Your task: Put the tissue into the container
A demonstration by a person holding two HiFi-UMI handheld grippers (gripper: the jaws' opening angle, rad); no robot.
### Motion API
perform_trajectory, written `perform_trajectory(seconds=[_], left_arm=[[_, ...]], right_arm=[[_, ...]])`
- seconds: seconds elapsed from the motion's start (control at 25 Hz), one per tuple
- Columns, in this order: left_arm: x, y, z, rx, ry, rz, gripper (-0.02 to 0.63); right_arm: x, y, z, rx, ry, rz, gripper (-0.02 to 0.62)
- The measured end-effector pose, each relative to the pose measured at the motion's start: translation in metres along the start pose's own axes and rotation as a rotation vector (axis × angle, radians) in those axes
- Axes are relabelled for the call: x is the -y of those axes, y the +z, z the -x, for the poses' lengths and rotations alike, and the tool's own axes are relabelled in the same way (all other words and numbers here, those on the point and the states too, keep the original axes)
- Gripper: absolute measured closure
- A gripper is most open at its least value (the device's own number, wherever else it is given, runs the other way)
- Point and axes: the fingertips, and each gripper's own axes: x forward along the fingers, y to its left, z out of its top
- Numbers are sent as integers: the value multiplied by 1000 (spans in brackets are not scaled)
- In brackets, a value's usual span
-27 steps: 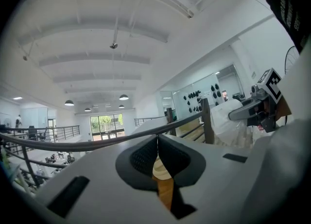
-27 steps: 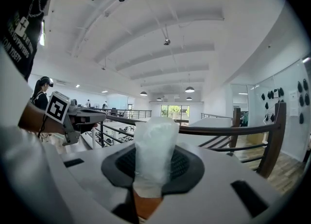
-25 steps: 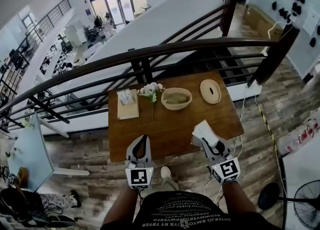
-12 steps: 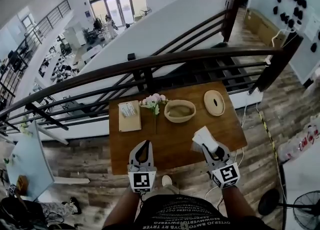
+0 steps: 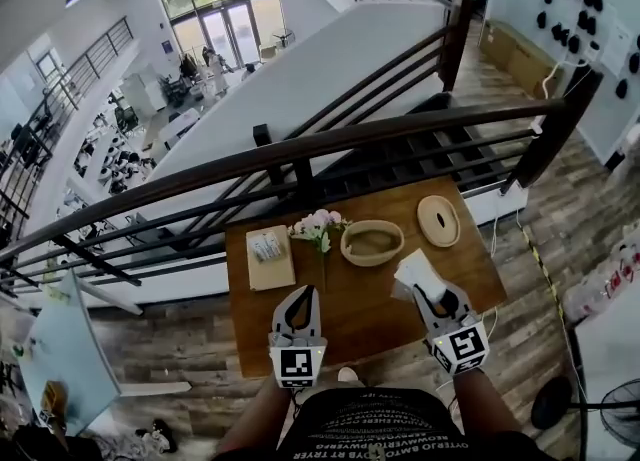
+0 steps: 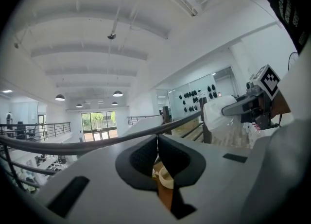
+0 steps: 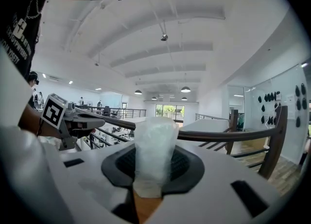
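Note:
My right gripper (image 5: 425, 287) is shut on a white tissue pack (image 5: 417, 274), held above the near right part of the wooden table (image 5: 370, 304). In the right gripper view the tissue pack (image 7: 153, 152) stands upright between the pads. The container, a pale oval bowl (image 5: 372, 242), sits at the table's far middle, with its flat oval lid (image 5: 438, 220) lying to its right. My left gripper (image 5: 298, 307) hovers over the near left of the table, its jaws shut with nothing between them; in the left gripper view (image 6: 157, 143) the pads meet.
A pink flower sprig (image 5: 320, 226) lies left of the bowl. A tan board with a small white item (image 5: 269, 256) sits at the table's far left. A dark railing (image 5: 330, 139) runs just behind the table. Wooden floor surrounds it.
The view has shifted, so the table sits lower and further right in the picture. Both grippers keep their places over the near edge; the right one still holds the tissue pack.

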Motion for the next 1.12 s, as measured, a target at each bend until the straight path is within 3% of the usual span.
perform_trajectory(seconds=[0.32,0.56,1.12], left_arm=[[-7,-7,-20,-5,-16,3,577],[-19,-17,-39,-24,18,14,577],[-30,-33,-105,-102,92,38,577]], right_arm=[[3,-7,-22,-27,-2,-20,489],[17,-26,-55,-68,40,-46,489],[58,-120,-171,-284,198,-114,489]])
